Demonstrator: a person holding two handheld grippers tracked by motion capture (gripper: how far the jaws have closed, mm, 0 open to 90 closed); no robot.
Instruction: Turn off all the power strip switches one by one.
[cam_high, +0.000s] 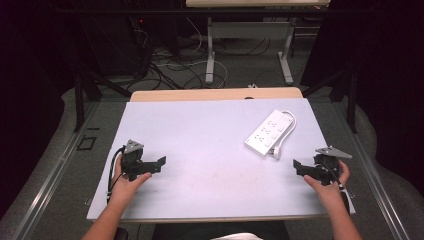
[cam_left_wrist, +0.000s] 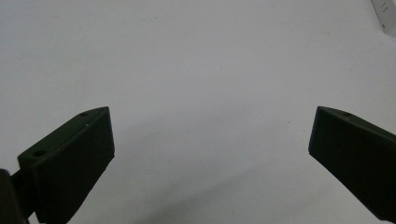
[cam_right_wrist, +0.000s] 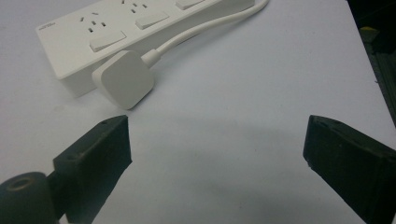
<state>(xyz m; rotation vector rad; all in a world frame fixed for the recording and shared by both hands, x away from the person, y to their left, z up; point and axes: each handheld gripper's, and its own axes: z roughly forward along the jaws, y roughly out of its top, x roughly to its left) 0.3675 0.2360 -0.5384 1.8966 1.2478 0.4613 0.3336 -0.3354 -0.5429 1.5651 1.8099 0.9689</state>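
Right gripper (cam_right_wrist: 215, 140), matte black blocky jaws spread wide and empty, held low over the smooth pale table (cam_high: 200, 135), just short of the white plug (cam_right_wrist: 123, 78). Behind the plug, a glossy white power strip (cam_high: 269, 132), rectangular, angled near the table's right edge. Left gripper (cam_left_wrist: 210, 140), equally wide and empty, well apart over bare surface at the left.

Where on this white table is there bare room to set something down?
Bare: the middle, between left tongs and right tongs, and the far-left stretch of the table. Crowded: far right, where the power strip, its cord and plug lie.
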